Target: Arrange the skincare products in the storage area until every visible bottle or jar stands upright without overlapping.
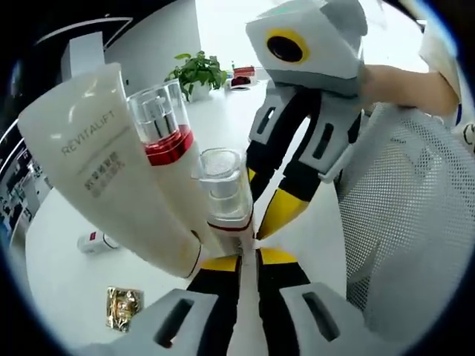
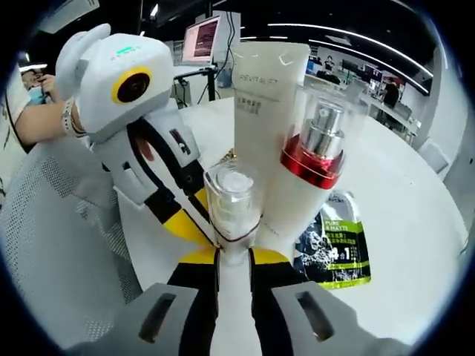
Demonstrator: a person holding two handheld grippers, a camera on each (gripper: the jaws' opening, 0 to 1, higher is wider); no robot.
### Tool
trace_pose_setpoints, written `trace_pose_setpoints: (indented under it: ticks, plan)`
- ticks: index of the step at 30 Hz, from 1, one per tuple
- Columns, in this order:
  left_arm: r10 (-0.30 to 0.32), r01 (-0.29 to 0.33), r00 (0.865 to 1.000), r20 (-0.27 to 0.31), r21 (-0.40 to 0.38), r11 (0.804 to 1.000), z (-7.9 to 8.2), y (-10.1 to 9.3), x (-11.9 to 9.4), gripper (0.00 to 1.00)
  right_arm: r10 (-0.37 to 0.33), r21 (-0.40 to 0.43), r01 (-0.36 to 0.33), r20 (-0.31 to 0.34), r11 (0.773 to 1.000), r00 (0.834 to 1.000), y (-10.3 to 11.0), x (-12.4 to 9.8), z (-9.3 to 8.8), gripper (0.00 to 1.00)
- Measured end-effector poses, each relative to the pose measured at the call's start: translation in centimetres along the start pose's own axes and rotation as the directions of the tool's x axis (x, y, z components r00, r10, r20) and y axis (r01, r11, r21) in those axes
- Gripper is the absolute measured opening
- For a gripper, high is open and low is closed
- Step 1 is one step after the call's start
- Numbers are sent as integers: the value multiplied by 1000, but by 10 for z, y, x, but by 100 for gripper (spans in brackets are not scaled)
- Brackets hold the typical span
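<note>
A small white bottle with a clear cap (image 2: 232, 200) stands between my right gripper's (image 2: 234, 258) yellow tips, which are shut on its base. In the left gripper view the same small bottle (image 1: 223, 189) rises just ahead of my left gripper (image 1: 249, 258), whose jaws are almost together with nothing between them. The right gripper (image 1: 269, 194) comes in from the upper right against the bottle. Just past the small bottle, a cream REVITALIFT tube (image 1: 96, 163) (image 2: 263, 96) stands cap-down and tilted. A pump bottle with a red collar (image 1: 165, 126) (image 2: 315, 152) leans on it.
A white mesh basket wall (image 1: 415, 222) (image 2: 67, 245) stands close beside the grippers. On the white table lie a small bottle on its side (image 1: 96, 241), a gold sachet (image 1: 122, 306) and a green-and-black sachet (image 2: 334, 248). A potted plant (image 1: 199, 73) stands far back.
</note>
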State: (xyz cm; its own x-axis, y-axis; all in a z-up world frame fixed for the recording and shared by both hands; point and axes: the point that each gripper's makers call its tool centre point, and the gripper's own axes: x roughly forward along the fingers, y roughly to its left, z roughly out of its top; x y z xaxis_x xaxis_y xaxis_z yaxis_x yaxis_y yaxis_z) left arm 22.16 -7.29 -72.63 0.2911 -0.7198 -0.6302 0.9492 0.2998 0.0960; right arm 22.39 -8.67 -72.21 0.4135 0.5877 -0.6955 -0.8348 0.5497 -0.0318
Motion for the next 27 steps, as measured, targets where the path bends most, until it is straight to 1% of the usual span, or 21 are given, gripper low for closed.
trace_pose_setpoints:
  ticks: [4,9,13,16,20,25,27]
  plan:
    - [-1,1,1000,-2,-13,1000,-1,1,3,10,-5,9,5,-7,1000,1000,0,2,-3,13]
    - [-1,1,1000,-1,-6,1000,-3,1,4,12,-18,4,18,-17,1000,1000,0,3,-4,14]
    - [9,-9,1000,6,-5,1000,-1,2,4,13,-39,-3,39,-16,999,999,-3,2,-3,13]
    - [15,-15,1000,13,0,1000,1,3,3,12,-45,4,45,-20,999,999,-4,3,-3,13]
    - [25,-25,1000,7,3,1000,-1,4,5,14,-52,-5,52,-30,999,998,-5,4,-5,12]
    - [42,-43,999,15,19,999,2,6,5,13,-64,-16,64,-35,998,997,-8,4,-5,12]
    - [43,-43,999,14,13,999,2,7,5,13,-82,-24,81,-37,996,996,-11,4,-5,12]
